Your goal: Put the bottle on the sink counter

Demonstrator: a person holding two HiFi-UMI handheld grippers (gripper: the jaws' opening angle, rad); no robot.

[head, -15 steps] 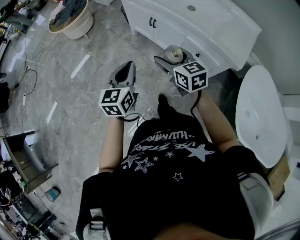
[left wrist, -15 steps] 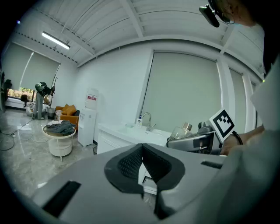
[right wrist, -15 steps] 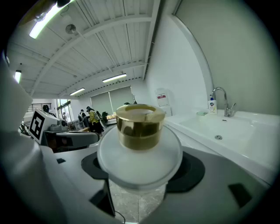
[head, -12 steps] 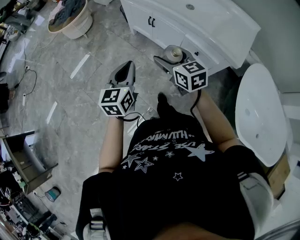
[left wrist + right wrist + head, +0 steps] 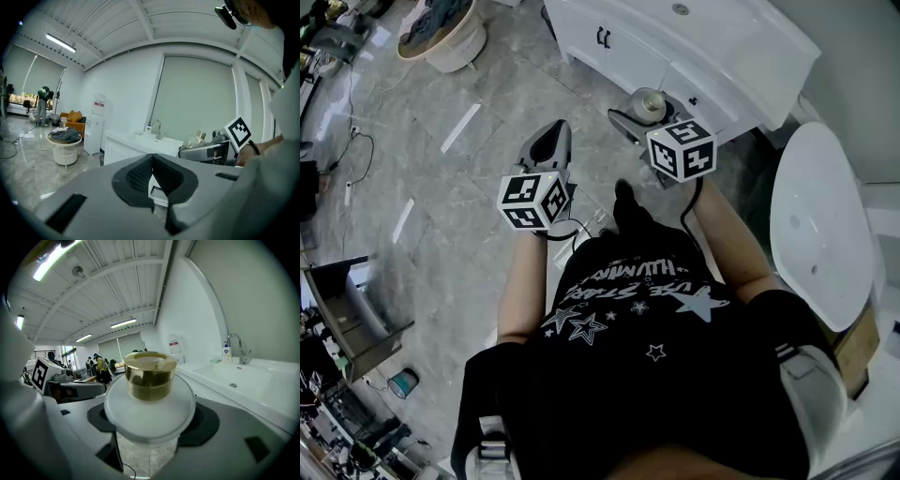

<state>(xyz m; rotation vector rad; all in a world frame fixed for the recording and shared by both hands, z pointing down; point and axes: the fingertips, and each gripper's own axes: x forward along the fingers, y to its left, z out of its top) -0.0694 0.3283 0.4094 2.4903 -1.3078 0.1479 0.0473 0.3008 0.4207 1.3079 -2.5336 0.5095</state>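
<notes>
Bottle [image 5: 150,404] is clamped in my right gripper [image 5: 643,112], jaws spread wide round its frosted round body, dark pads pressing on either side; it stands upright between them, gold cap [image 5: 150,375] on top; it is up in the air, not set down on anything. From the head view it hangs just in front of the white cabinet [image 5: 619,56], close to the doors and over the grey marbled floor [image 5: 459,206]; the sink counter [image 5: 741,42] lies beyond it, near but apart. Looking along the right jaws, the counter runs off to the right of the bottle, with the basin sunk in it, the faucet [image 5: 236,345] at the back, and a small soap dispenser [image 5: 226,352] just beside the faucet.

My left gripper [image 5: 551,139] is clenched with nothing in it; its two tips meet in its own view, only a sliver of the cabinet showing through the notch beneath them; it hangs over the open floor, to the left of the right gripper and apart from it. Off at the far left a round white tub [image 5: 455,47] sits on the floor, clothes heaped in it.
</notes>
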